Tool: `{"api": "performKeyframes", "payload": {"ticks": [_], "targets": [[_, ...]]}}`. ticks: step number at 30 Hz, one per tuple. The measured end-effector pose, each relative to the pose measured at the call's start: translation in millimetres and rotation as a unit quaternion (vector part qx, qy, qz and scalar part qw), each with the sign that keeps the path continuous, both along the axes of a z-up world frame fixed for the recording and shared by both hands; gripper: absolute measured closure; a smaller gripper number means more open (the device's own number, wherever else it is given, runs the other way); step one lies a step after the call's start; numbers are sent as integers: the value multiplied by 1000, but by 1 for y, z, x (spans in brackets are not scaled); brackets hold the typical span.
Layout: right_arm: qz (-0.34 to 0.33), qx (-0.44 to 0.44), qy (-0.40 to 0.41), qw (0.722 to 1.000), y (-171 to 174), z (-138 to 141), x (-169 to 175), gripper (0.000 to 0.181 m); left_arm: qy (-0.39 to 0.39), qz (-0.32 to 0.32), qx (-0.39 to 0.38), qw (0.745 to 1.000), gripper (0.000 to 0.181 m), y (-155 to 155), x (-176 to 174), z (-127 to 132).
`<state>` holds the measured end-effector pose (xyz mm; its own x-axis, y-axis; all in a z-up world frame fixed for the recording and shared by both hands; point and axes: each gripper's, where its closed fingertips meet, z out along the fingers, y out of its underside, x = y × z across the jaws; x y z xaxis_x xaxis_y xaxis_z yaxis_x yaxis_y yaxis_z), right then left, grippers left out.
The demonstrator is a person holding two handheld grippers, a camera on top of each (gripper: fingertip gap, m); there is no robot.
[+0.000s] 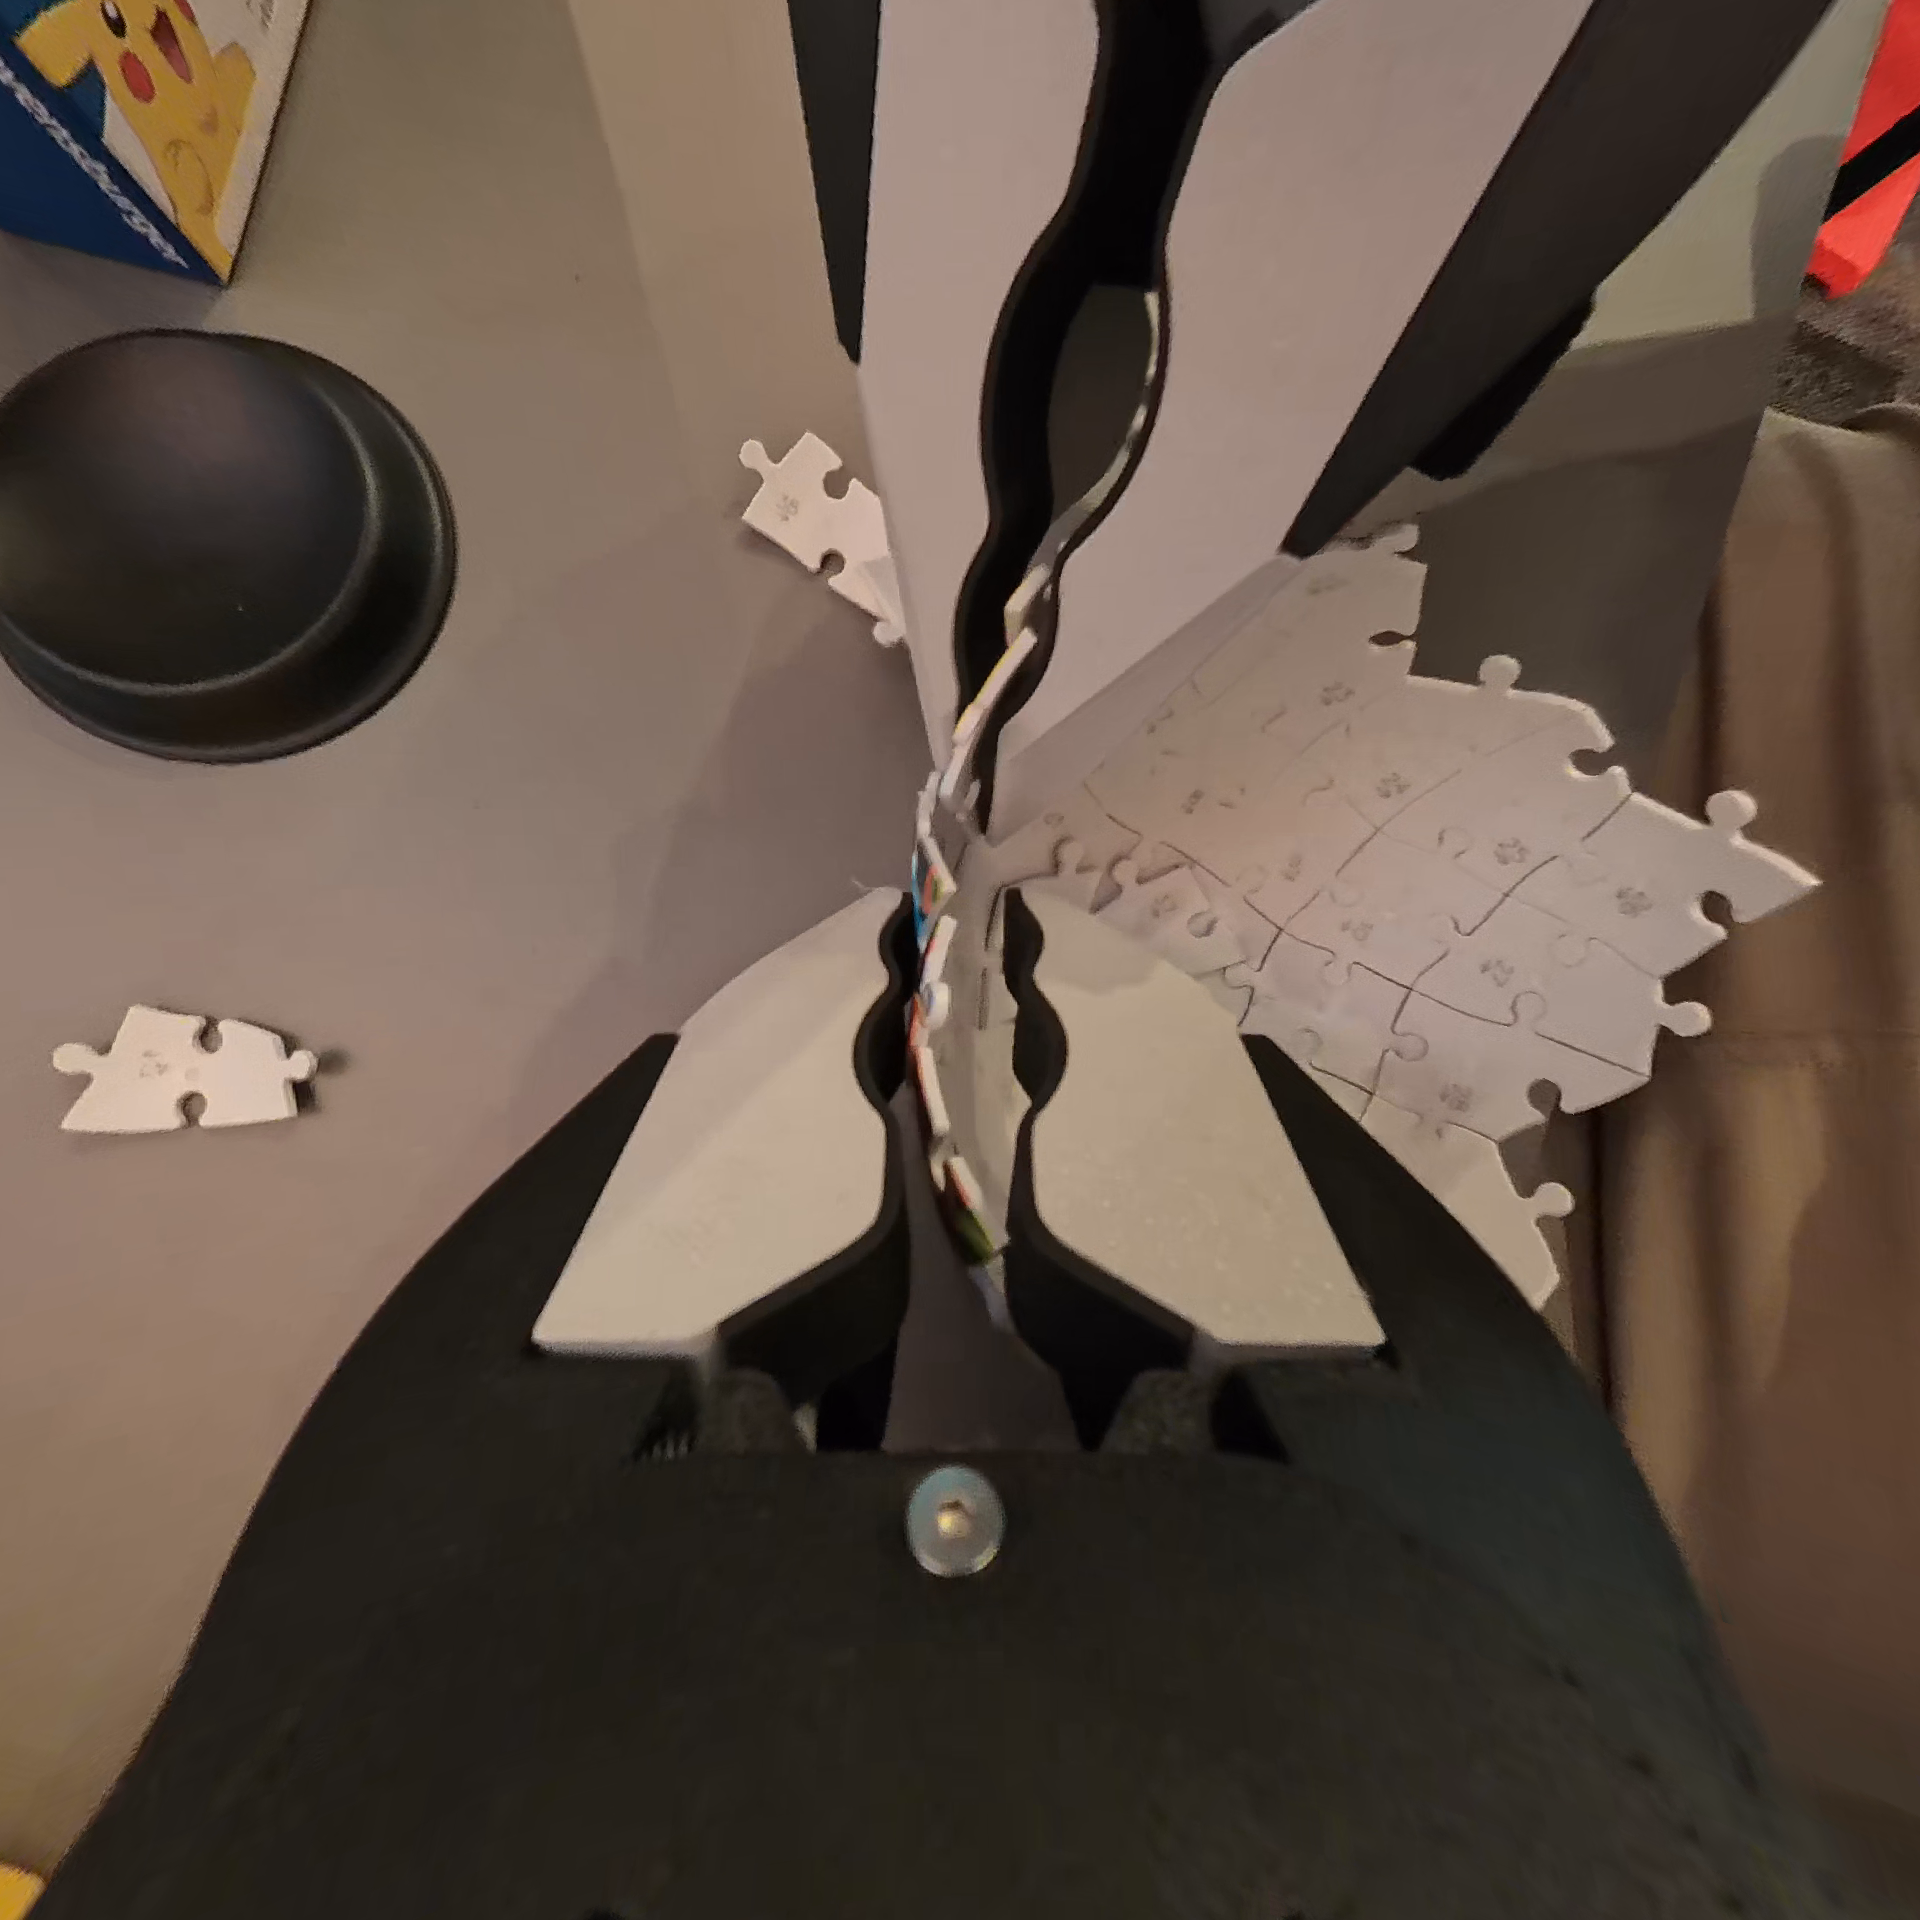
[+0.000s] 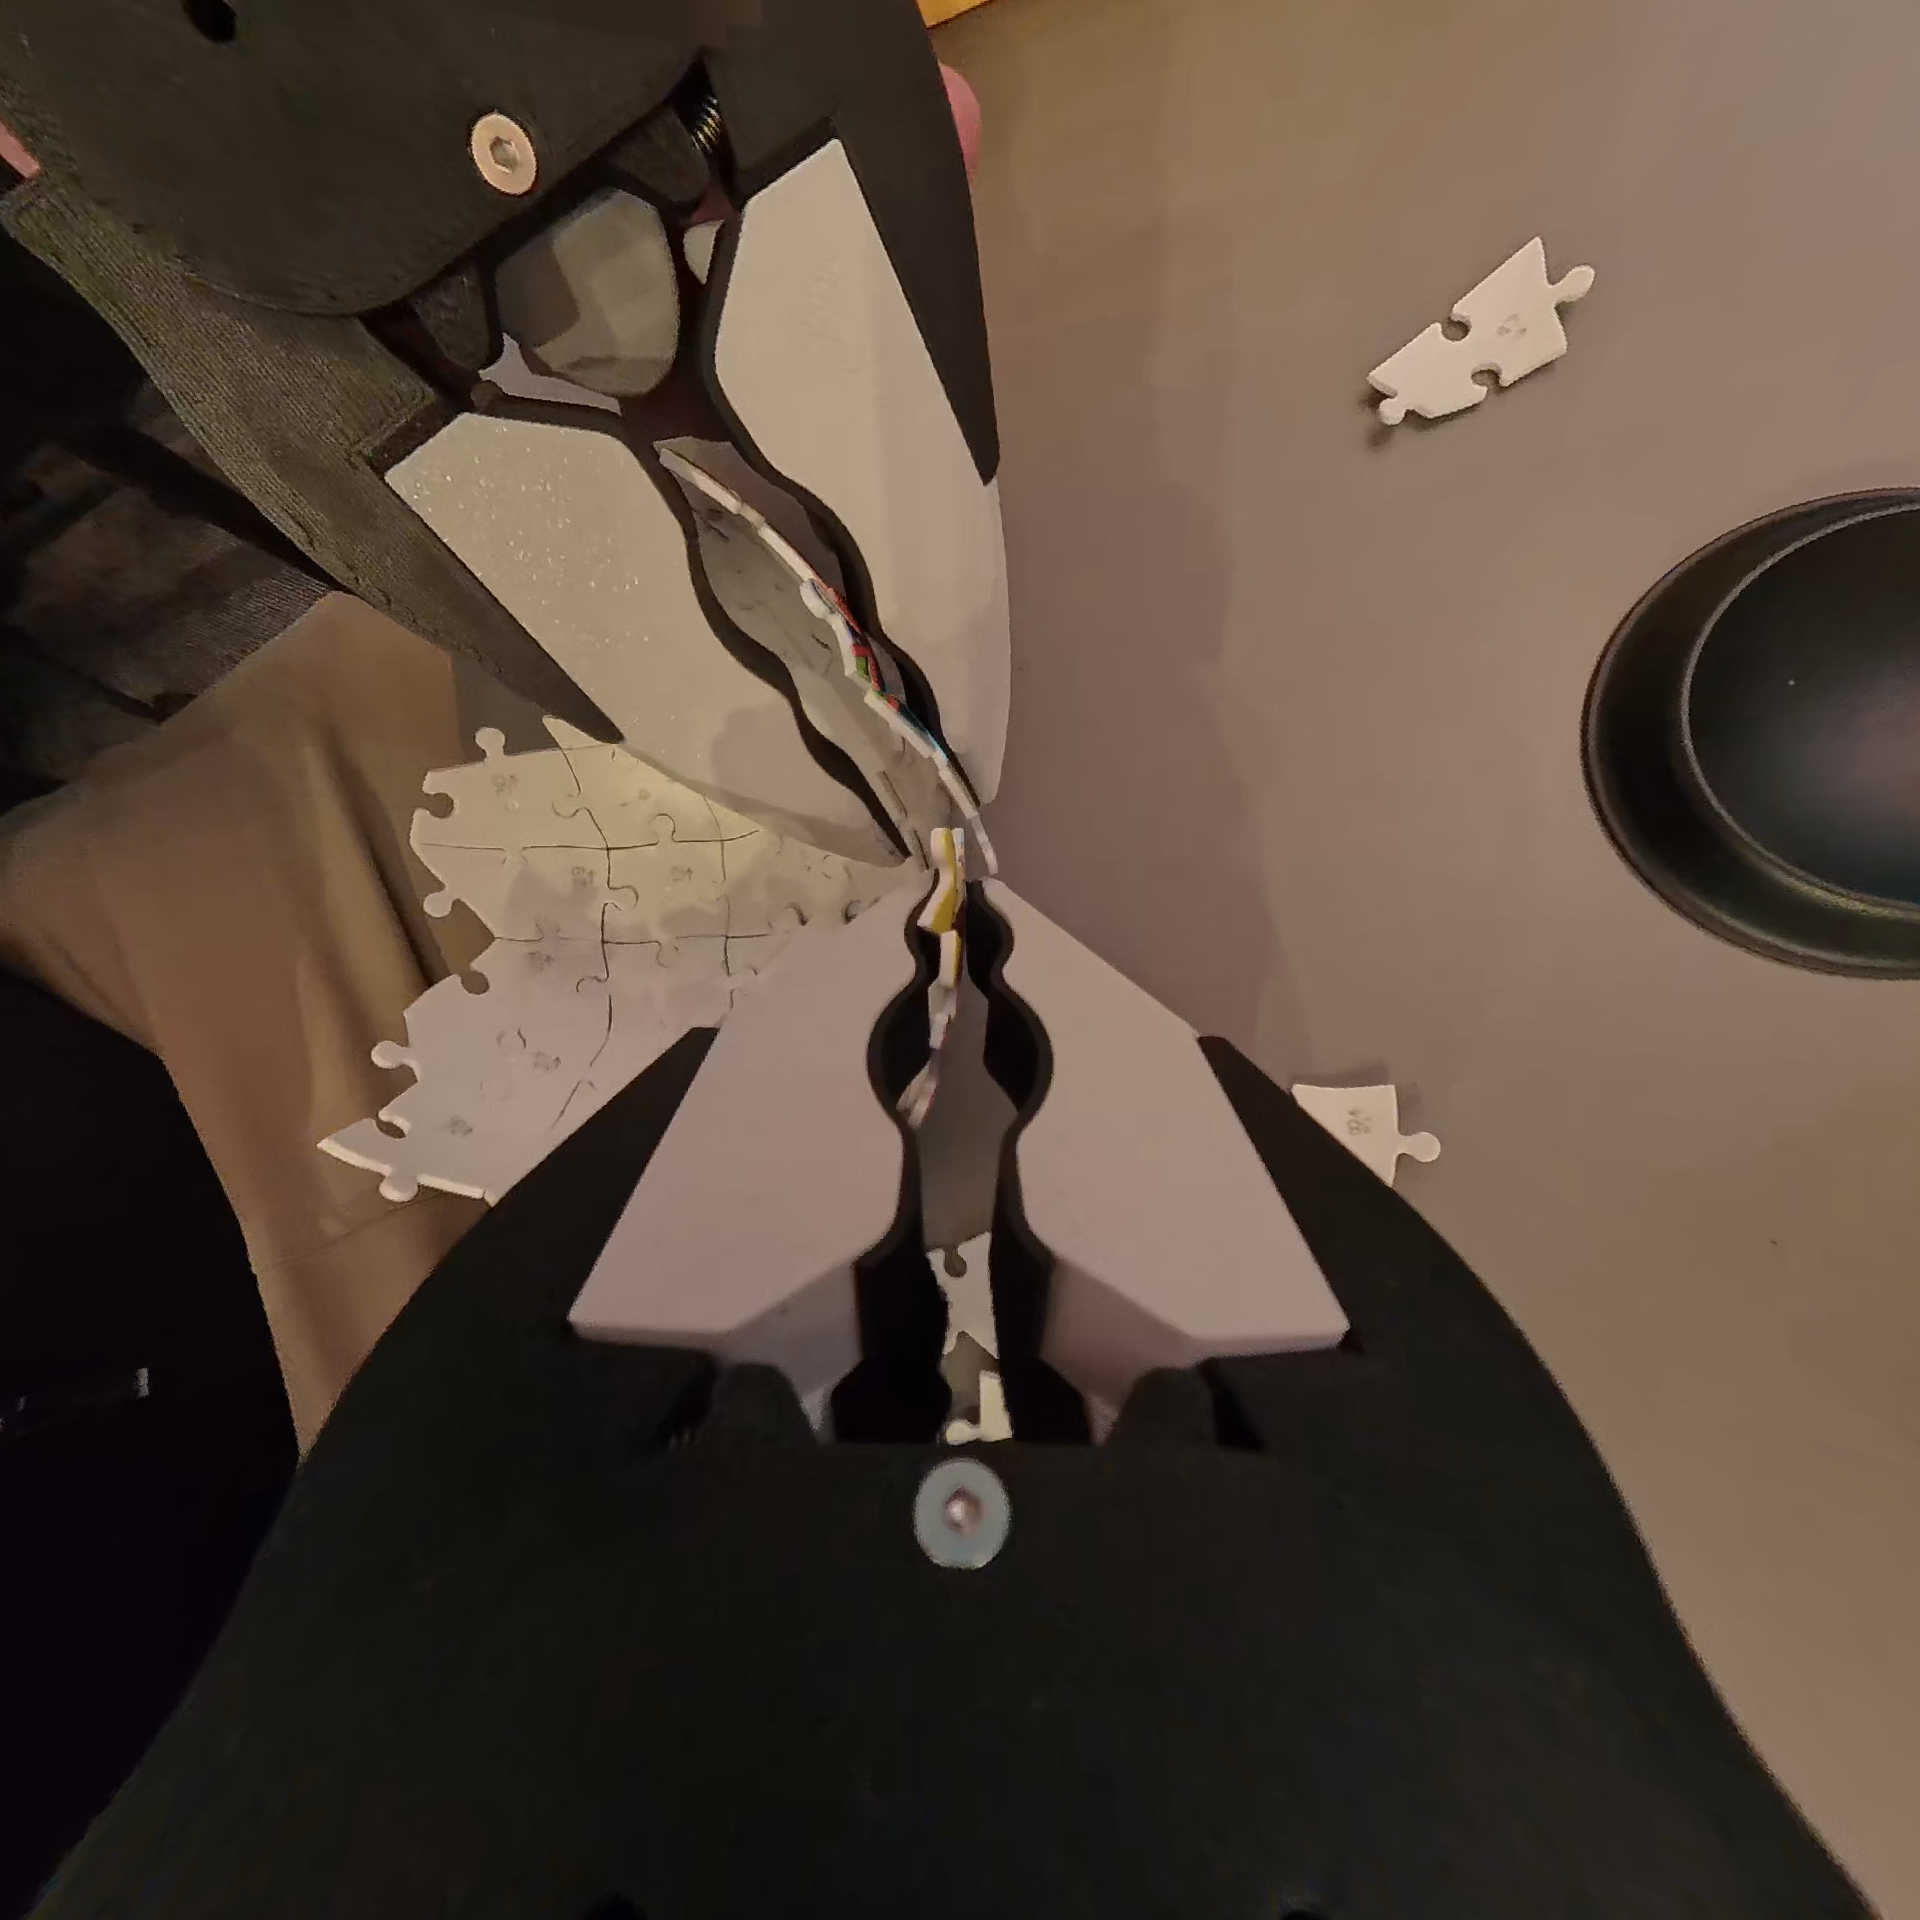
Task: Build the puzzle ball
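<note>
Now | I hold left gripper [image 1: 961,914] clenched on puzzle sheet [image 1: 1455,894] | right gripper [image 2: 951,925] clenched on piece [image 2: 943,883] | risk: skewed push buckles seam

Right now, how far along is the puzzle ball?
Done: a curved sheet of joined pieces. In hand: left claw and right claw both pinch its edge, tips nearly meeting. Left: loose pieces on the table, and the black stand is empty.

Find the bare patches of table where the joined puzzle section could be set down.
Bare grey table lies between the black dome, the loose piece and the grippers. Another patch sits between a loose piece and the dome. It is crowded where both hand-held grippers meet.
</note>
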<state>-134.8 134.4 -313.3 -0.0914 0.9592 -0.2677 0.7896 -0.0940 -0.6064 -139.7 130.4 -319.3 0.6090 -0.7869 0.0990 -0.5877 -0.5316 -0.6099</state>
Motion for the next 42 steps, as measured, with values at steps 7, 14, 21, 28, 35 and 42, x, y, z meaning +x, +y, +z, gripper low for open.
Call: {"api": "performKeyframes", "payload": {"ticks": [7,14,21,28,35,42], "targets": [[15,10,4,1000,-2,0,1,181,4,-20,22,1000,174,1,0,1],[5,-2,7,1000,-3,2,0,181,-16,-14,28,999,175,1,-1,2],[-3,10,13,1000,2,11,-4,168,-28,-2,39,999,175,2,0,6],[23,25,-6,999,-1,7,-7,179,-29,3,34,999,175,1,-2,4],[16,12,3,1000,-2,6,-9,179,-54,-2,39,998,171,1,-1,6],[22,16,8,1000,-4,9,-10,178,-16,-22,46,999,170,-2,-2,-2]]}}
